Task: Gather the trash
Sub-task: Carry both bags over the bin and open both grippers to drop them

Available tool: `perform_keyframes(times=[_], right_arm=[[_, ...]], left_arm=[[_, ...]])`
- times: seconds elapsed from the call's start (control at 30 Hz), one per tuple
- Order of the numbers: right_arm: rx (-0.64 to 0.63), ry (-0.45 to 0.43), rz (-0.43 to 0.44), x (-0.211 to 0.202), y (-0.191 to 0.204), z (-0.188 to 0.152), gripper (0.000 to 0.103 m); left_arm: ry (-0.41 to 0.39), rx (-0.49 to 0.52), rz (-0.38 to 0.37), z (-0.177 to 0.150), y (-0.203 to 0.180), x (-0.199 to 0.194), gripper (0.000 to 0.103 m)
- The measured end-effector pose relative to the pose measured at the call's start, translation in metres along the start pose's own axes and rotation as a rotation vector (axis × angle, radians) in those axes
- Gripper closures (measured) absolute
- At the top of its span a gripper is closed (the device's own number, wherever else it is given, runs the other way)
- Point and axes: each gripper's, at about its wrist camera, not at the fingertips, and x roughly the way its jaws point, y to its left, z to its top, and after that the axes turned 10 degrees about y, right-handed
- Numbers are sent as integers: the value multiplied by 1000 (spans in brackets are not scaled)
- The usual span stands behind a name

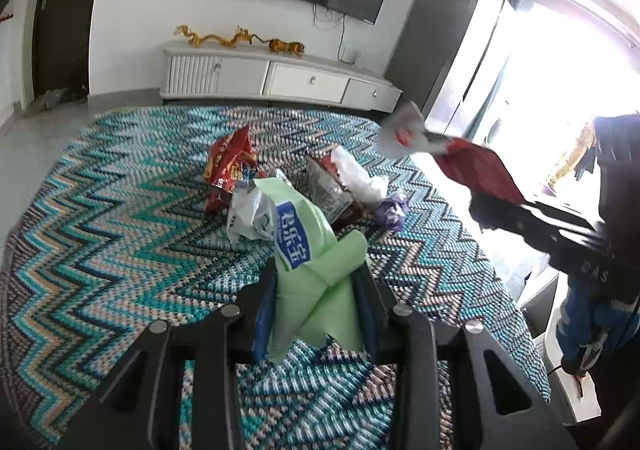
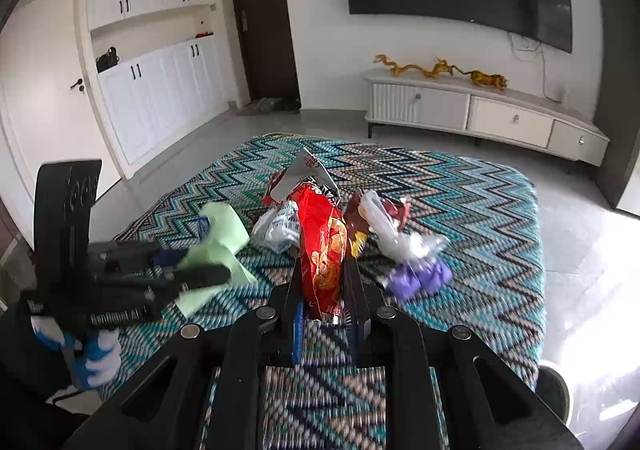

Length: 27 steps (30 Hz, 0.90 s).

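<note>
My left gripper [image 1: 316,274] is shut on a light green wrapper [image 1: 316,250] with a blue label, held above the zigzag cloth; it also shows in the right wrist view [image 2: 218,242]. My right gripper [image 2: 324,266] is shut on a red snack bag [image 2: 322,246], seen in the left wrist view [image 1: 480,170] at the right, lifted. On the table lie a red packet [image 1: 228,166], a white crumpled bag [image 1: 248,214], a brown wrapper with clear plastic [image 1: 340,186] and a purple wad [image 1: 394,210].
The table wears a teal zigzag cloth [image 1: 120,234]. A white TV cabinet [image 1: 280,78] with golden figures stands beyond, under a wall TV. White cupboards and a dark door [image 2: 264,18] are at the left. A bright window is at the right.
</note>
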Motion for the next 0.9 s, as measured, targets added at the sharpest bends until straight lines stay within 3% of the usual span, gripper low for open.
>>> perform_keyframes(times=[0.43, 0.7, 0.9], right_arm=[[179, -114, -107, -97, -53, -66, 87], [352, -126, -177, -127, -117, -117, 87], [515, -87, -224, -125, -172, -158, 86]], left_arm=[[-59, 35, 40, 8, -32, -42, 69], [-47, 146, 15, 35, -101, -41, 69], [29, 255, -46, 62, -180, 1, 69]])
